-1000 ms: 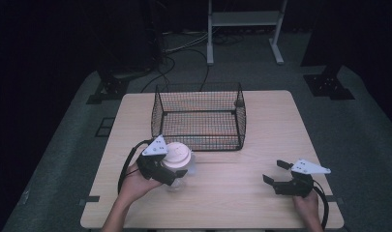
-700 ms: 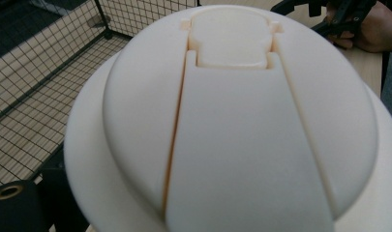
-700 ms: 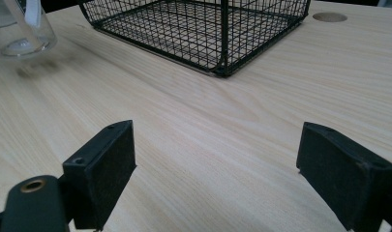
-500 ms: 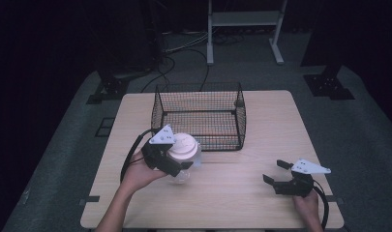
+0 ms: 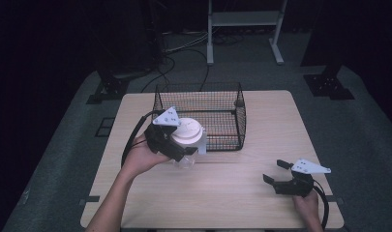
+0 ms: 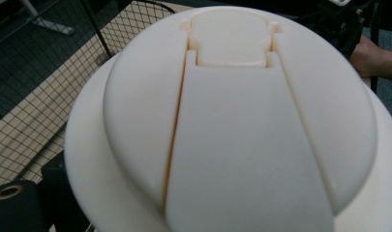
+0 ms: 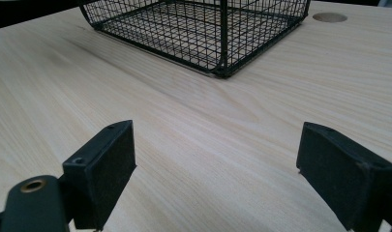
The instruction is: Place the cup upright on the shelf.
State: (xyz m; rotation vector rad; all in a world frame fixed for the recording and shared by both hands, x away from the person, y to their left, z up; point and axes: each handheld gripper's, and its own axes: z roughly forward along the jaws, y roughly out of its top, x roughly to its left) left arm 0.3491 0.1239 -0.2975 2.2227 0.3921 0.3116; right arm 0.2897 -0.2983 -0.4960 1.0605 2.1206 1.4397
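The left hand-held gripper (image 5: 176, 145) is clenched on a clear cup (image 5: 186, 158) that carries a cream lid (image 5: 186, 131); it holds the cup above the wooden surface (image 5: 222, 188), just in front of the near left corner of the black wire basket (image 5: 203, 116); in the left gripper view the lid (image 6: 232, 121) is very close, with a flat flap along its middle; the right hand-held gripper (image 5: 277, 175) rests low at the near right part of the surface, well apart from the basket (image 7: 203, 34), its jaws spread wide with nothing between them.
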